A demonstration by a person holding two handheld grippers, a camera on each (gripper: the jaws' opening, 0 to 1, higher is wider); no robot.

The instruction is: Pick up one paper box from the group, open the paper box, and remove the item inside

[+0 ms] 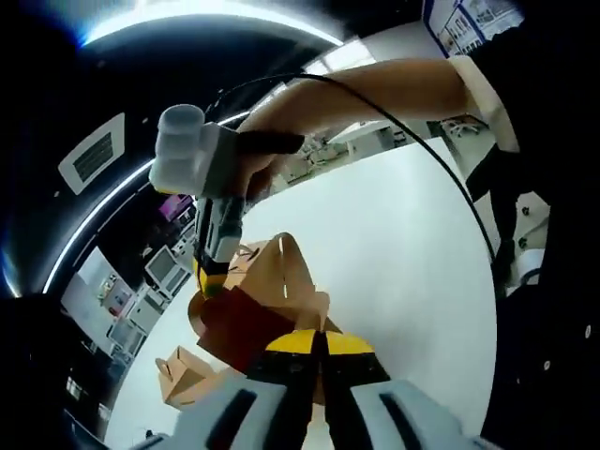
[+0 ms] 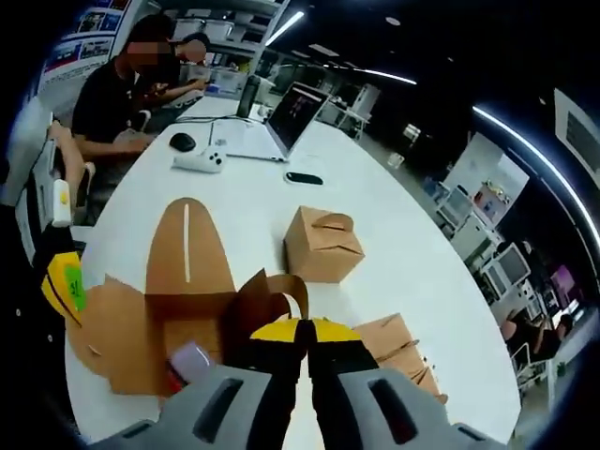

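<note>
The right hand-held gripper [image 2: 307, 330] is pinched closed on a flap of the opened paper box [image 2: 187, 309]; the left hand-held gripper [image 1: 320, 341] grips its opposite edge — held above the tabletop [image 2: 394, 234]. Keep both flaps spread steadily so the item — a pale object [image 2: 190, 360] inside — can come out.

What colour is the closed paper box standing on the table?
Plain brown kraft; the closed paper box shows best in the right gripper view.

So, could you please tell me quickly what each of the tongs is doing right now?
Left tongs: shut on a flap of the opened paper box.
Right tongs: shut on another flap of that box.
</note>
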